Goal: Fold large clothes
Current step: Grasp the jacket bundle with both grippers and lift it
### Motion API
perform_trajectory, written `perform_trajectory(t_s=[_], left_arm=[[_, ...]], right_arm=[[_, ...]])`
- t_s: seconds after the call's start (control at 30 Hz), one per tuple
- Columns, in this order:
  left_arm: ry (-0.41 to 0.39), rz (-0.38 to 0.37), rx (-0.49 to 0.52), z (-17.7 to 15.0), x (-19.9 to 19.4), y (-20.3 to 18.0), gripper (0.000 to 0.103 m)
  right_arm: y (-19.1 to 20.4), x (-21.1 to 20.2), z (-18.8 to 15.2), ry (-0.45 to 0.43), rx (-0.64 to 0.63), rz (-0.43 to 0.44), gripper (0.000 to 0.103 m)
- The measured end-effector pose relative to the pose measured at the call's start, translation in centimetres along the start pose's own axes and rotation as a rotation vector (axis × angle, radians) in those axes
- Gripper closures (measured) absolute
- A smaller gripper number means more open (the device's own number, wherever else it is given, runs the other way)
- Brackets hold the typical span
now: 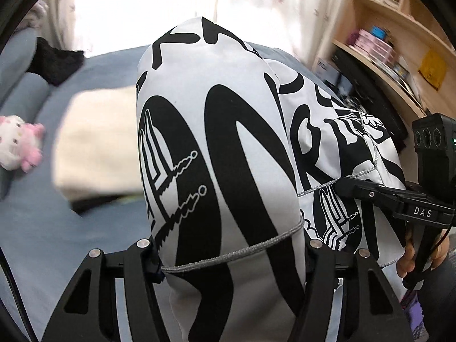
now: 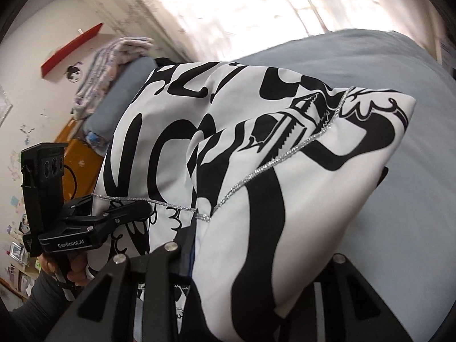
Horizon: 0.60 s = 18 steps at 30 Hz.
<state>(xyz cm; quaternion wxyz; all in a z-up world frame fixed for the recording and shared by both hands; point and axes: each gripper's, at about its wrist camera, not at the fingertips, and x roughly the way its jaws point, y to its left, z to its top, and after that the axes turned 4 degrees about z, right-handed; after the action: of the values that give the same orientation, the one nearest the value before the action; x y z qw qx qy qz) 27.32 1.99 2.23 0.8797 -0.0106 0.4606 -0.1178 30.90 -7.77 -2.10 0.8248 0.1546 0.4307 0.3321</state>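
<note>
I see a blue-grey bed [image 1: 94, 74] under a bright curtained window. Both grippers pinch the black-and-white garment [image 1: 228, 142], lifted over the bed's middle: my left gripper [image 1: 228, 253] and right gripper [image 2: 188, 245] each clamp its silver-trimmed edge. Only the left view shows the wooden shelves [image 1: 399, 42], a cream folded cloth [image 1: 97, 142] and plush toy [image 1: 20, 142] near the bed's left edge.

On the black body of the right gripper [image 1: 342, 183], seen at about four o'clock in the left wrist view, white capitals read "DAS". On the black body of the left gripper [image 2: 142, 209], at about eight o'clock in the right wrist view, pale lettering reads "GenRobot.AI". The white fabric garment with large black printed letter shapes [image 1: 216, 148] carries bold characters, among them what look like "O" and "R", but no whole word can be made out.
</note>
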Motion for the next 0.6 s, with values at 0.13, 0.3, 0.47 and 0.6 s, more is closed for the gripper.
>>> perform_trajectory(t_s=[0.13,0.3,0.47,0.6], left_arm=[[-0.02,0.047,-0.006,3.6,-0.5,8.2,0.043],[-0.051,0.095,0.002,7.8,1.5,16.5,0.042],[-0.046,0.108,0.014,12.0,7.0,23.1,0.042],[0.002,0.1,0.028,13.7,12.2,27.9,0.04]], right_arm=[[4.1,6.2,4.0,-0.019,-0.022,0.048,0.07],[6.8,14.7,9.0,-0.054,0.0,0.1,0.07],[6.6,23.3,13.0,-0.07,0.027,0.153,0.07],[4.0,29.1,13.9,-0.05,0.096,0.184,0.07]])
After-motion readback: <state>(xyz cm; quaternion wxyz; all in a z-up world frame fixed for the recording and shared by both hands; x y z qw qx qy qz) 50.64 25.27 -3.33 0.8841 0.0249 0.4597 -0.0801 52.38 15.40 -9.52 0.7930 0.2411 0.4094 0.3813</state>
